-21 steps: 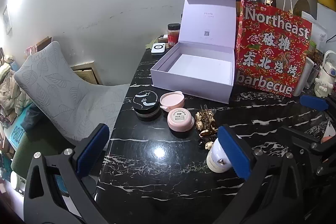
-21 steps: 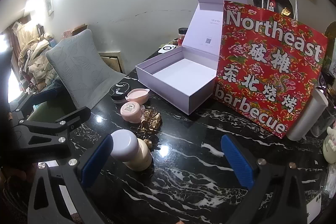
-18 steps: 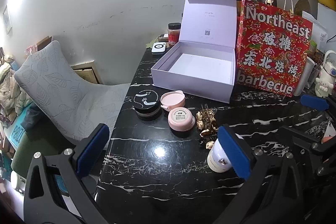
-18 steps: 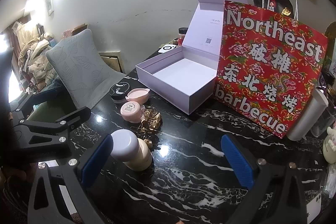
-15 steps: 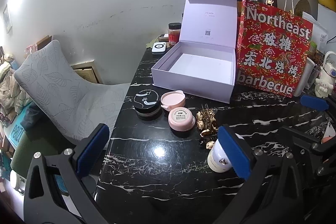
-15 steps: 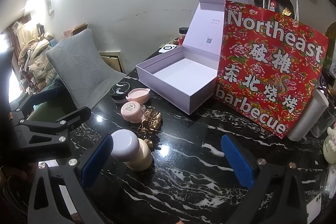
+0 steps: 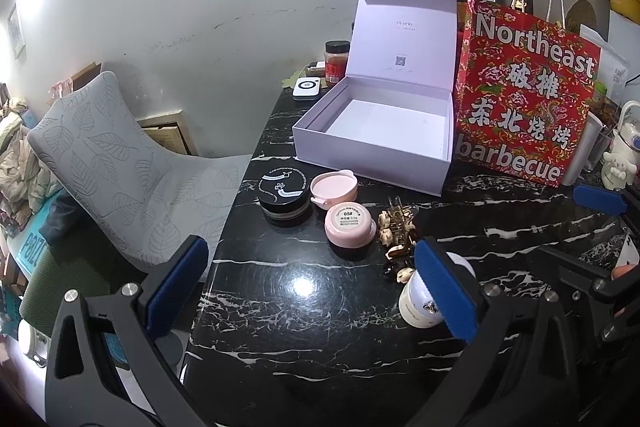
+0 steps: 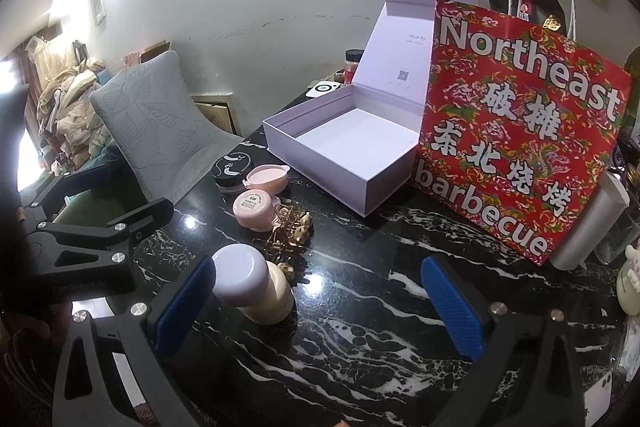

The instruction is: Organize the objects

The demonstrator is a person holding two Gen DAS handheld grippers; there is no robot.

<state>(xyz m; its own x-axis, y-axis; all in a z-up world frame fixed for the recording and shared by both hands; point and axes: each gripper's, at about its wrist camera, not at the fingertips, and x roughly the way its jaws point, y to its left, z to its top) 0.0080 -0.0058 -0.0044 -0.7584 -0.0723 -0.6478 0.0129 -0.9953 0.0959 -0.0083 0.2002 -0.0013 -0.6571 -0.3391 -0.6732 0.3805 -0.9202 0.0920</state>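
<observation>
Grippers both tilt downward over the black marble surface [image 7: 304, 311]; I see the left gripper [image 7: 308, 291] and right gripper [image 8: 320, 301] with jaws spread wide, holding nothing. A cream bottle [image 8: 256, 287] stands just inside the right gripper's left jaw. Pink jars [image 7: 350, 225], a black jar [image 7: 283, 193] and gold clips [image 7: 396, 227] sit ahead, before the open lilac box [image 7: 376, 143].

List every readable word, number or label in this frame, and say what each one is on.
"Northeast" and "barbecue", with large Chinese characters between them: red paper bag.
"05#": lid of the pink jar; the smaller print on it is too small to read.
Lettering round the black jar lid: too blurred.
Print and QR code inside the lilac box lid: too small.
</observation>
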